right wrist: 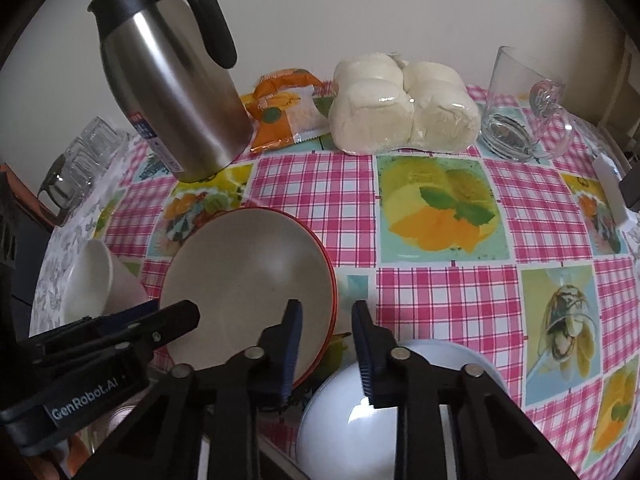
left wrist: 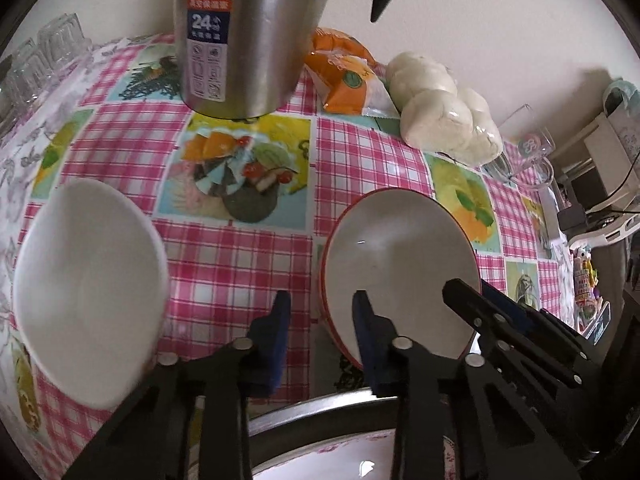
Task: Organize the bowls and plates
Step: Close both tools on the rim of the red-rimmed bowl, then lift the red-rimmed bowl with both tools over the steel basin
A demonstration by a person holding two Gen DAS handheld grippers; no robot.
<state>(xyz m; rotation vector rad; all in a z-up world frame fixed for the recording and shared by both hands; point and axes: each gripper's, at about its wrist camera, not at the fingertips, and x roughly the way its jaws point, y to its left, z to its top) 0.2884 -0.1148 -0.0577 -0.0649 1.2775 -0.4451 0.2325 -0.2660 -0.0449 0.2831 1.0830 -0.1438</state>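
A red-rimmed bowl with a grey inside stands on the checked tablecloth. My left gripper straddles its left rim, one finger inside the bowl and one outside. The jaws are narrow, with cloth showing beside the rim. My right gripper straddles the right rim of the same bowl in the same way. Each gripper shows in the other's view at the far rim. A white bowl sits to the left. A pale bowl lies under my right gripper.
A steel thermos jug stands at the back left, with an orange packet, wrapped white buns and a glass mug along the wall. Glasses crowd the far left. A patterned plate lies at the near edge.
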